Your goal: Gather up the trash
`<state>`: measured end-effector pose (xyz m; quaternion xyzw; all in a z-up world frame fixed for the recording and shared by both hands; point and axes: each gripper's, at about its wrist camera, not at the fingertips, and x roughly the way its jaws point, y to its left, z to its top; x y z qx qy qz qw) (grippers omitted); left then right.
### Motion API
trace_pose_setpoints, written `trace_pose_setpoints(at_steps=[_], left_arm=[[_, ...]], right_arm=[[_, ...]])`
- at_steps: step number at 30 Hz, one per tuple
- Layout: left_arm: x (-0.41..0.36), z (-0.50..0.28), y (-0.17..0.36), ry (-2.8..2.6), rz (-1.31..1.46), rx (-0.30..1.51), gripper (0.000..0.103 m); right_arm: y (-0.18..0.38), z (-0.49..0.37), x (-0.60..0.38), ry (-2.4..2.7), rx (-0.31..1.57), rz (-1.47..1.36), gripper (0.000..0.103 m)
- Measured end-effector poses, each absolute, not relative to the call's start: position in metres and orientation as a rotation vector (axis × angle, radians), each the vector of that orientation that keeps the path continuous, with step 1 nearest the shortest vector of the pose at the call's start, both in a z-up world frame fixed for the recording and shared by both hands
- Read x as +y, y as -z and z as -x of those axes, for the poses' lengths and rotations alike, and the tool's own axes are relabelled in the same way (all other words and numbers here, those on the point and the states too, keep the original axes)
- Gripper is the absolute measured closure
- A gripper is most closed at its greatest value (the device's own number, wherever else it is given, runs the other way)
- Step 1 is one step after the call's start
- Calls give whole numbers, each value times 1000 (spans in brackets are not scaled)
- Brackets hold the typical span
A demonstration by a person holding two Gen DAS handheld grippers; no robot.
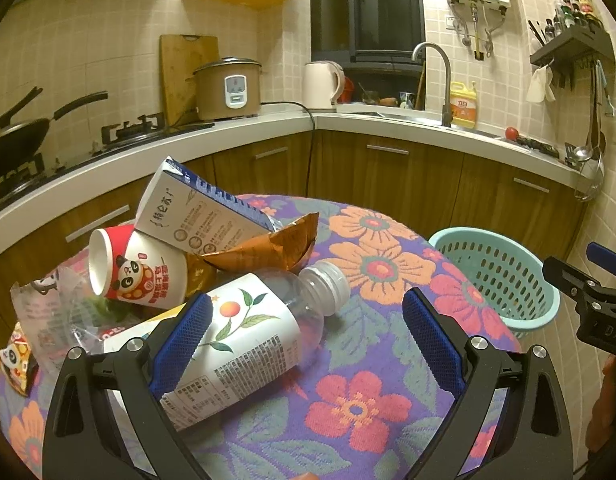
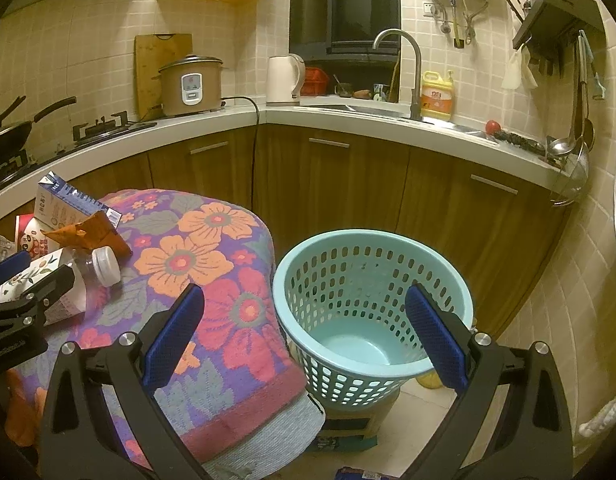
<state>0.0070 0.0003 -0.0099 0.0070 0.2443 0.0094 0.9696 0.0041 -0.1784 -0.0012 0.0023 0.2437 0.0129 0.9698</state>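
Left wrist view. One left gripper (image 1: 304,328), jaws spread wide, nothing pinched. One plastic bottle (image 1: 248,340), white label with a peach print, white cap, lying on its side between the jaws, its body against the left blue pad. Ahead and left of the gripper: one milk carton (image 1: 196,208), tilted; one paper cup (image 1: 136,270), red rim, panda print, on its side; one crumpled orange wrapper (image 1: 276,244); one clear plastic bag (image 1: 52,312); one small panda packet (image 1: 16,364) at far left. All lie on one desk, covered by a floral cloth (image 1: 368,272) in purple, orange and red. One teal basket (image 1: 496,276) ahead and right, beyond the desk edge.

Right wrist view. One right gripper (image 2: 304,328), jaws spread, empty, hovering over the desk edge and the teal basket (image 2: 372,304), which holds nothing visible and stands on a box on the tiled floor. Bottle (image 2: 88,268), carton (image 2: 64,204), wrapper (image 2: 92,232) far left.

Room: kitchen, tiled walls, wooden cabinets, one rice cooker (image 2: 190,86), one kettle (image 2: 284,80), one tap (image 2: 408,68).
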Motion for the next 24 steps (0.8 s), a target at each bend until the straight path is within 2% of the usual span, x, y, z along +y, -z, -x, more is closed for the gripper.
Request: trace_pose_setpoints(at_steps=[24], left_arm=[[2, -8, 11, -20, -11, 498, 10]], right_arm=[[4, -7, -179, -24, 511, -3, 8]])
